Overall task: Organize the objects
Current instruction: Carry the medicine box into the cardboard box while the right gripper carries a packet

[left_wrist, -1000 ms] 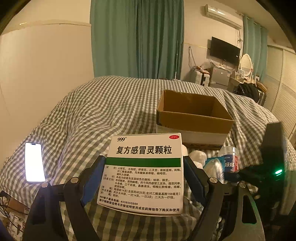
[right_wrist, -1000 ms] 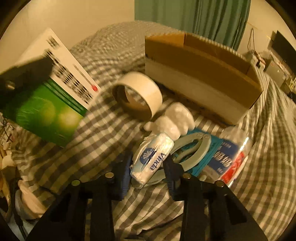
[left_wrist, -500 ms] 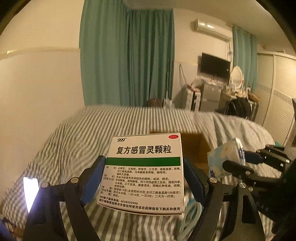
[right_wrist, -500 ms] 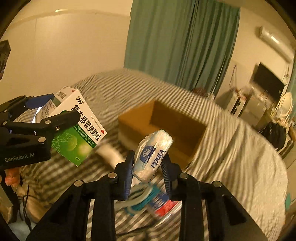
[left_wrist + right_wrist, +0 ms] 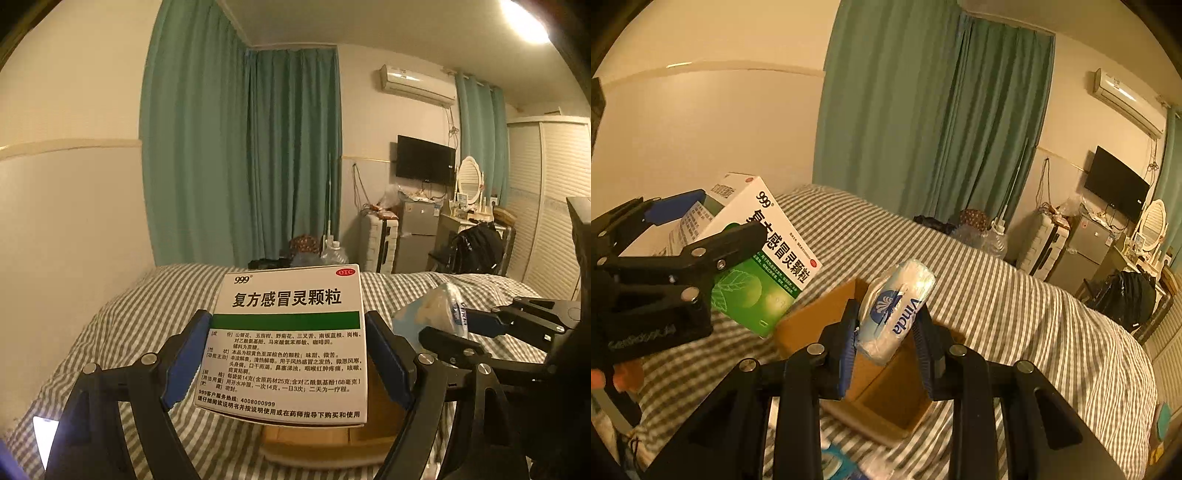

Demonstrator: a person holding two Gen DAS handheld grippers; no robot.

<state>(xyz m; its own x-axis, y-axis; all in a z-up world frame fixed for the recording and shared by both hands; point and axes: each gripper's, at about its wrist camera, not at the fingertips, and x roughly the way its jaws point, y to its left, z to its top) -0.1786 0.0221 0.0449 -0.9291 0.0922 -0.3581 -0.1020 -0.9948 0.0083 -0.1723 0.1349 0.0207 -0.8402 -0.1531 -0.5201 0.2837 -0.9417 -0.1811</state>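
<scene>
Grippers are both hanging above the bed (image 5: 1015, 306), each carrying something. The left gripper (image 5: 288, 354) is pointing level toward the far curtains (image 5: 240, 158), its jaws clamping the two side faces of a white and green medicine box (image 5: 288, 343) whose printed back is facing the camera. In the right wrist view this left gripper (image 5: 713, 229) is sitting off to the left of the right jaws, with the medicine box (image 5: 764, 254) tilting out past its black finger. The right gripper (image 5: 886, 325) is aiming forward and slightly down, its jaws closing on the sides of a wrapped Vinda tissue pack (image 5: 895, 310) that is standing nearly upright between the blue pads. From the left wrist view the right gripper (image 5: 443, 325) is reaching in from the right, with the tissue pack (image 5: 432, 314) blurring at its tips. An open cardboard box (image 5: 820, 317) is lying on the bed directly beneath and ahead of the right jaws, largely hidden by them; below the left jaws only its bottom edge (image 5: 317, 443) is showing under the medicine box. A lit phone (image 5: 44, 439) is being cut off at the lower left, and the items at the bottom edge of the right wrist view are too blurred to identify.
</scene>
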